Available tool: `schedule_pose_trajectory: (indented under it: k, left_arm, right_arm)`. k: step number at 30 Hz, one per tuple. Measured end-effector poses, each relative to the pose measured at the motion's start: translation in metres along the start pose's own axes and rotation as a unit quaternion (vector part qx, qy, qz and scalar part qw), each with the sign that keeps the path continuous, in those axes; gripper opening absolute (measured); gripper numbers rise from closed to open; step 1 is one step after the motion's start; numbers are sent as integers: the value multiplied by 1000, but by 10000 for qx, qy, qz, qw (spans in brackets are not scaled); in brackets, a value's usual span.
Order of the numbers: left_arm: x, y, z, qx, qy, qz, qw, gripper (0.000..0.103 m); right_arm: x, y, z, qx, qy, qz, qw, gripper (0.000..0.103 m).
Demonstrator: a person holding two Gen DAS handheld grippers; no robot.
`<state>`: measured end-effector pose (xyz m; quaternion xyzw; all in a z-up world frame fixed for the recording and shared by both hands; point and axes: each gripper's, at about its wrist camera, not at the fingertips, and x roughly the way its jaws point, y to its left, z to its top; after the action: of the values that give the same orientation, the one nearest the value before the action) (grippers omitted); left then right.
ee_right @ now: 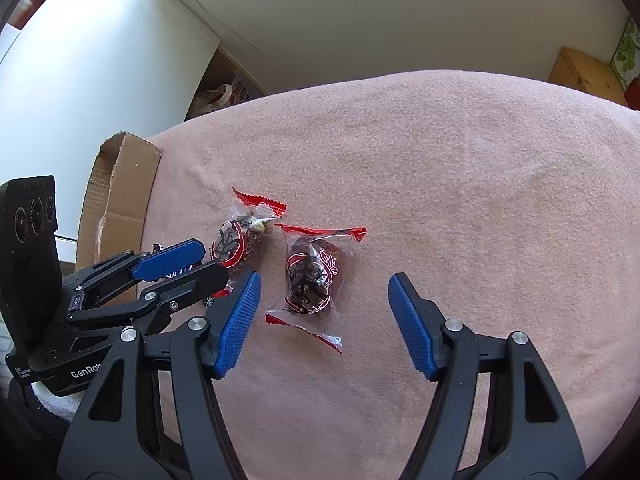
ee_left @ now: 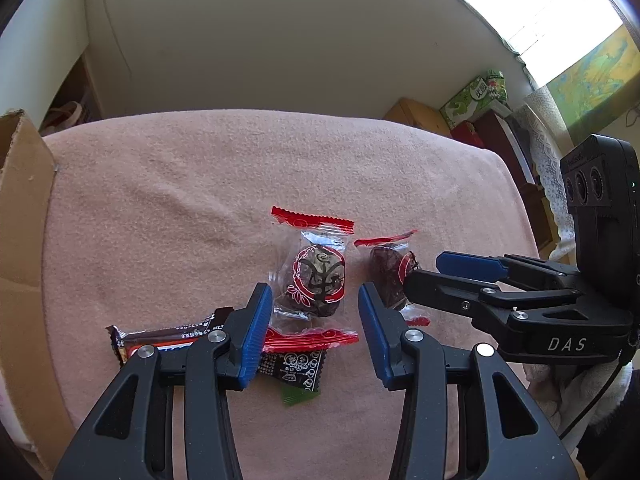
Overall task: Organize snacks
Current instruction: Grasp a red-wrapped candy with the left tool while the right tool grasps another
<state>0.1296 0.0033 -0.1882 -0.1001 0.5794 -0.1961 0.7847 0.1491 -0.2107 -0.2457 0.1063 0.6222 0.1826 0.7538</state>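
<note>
Left gripper [ee_left: 316, 330] and right gripper [ee_right: 324, 322]: jaws apart, nothing held. Date packets [ee_right: 310, 280] likely light, crinkly, slippery. Grip across lumpy middle, not red seals.

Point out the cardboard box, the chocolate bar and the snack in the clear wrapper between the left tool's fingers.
cardboard box [ee_left: 24, 216], left wrist view, on its side wall.
chocolate bar [ee_left: 168, 334], left wrist view, on its dark wrapper.
wrapped snack [ee_left: 318, 280], left wrist view, on its printed middle.
</note>
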Motion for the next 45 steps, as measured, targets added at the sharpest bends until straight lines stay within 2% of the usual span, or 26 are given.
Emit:
schedule_pose_trajectory:
  k: [3,5,6,9,13,19,26,35,45]
  left_arm:
    - [6,-1,1,42,67,37,10000,44]
    - [9,1,2,60,105,71,9999,43]
    - [9,2,2,61,122,68,9999,41]
    - [11,3,2,57,146,84,9998,37]
    - [12,3,2,84,115,101,9998,37]
    - [12,1,1,119,43,167,9998,36]
    - [0,1,-1,79,-118,175,9997,36]
    - [-32,7,-2,-32,-456,132,9989,36]
    - [-81,26,-8,-180,-996,359,9942,36]
  right_arm:
    - [4,0,1,-2,51,12,10000,68]
    - [9,-1,0,20,107,41,9999,57]
    - [11,-2,1,30,132,43,9999,55]
    - [15,-3,1,33,166,44,9998,53]
    - [19,-4,1,74,188,92,9998,50]
    - [22,-1,2,73,203,242,9995,37]
    - [15,4,-1,51,95,270,9996,35]
    - [-14,10,-4,-52,-152,291,9994,35]
    - [-45,46,8,-381,-522,314,9974,35]
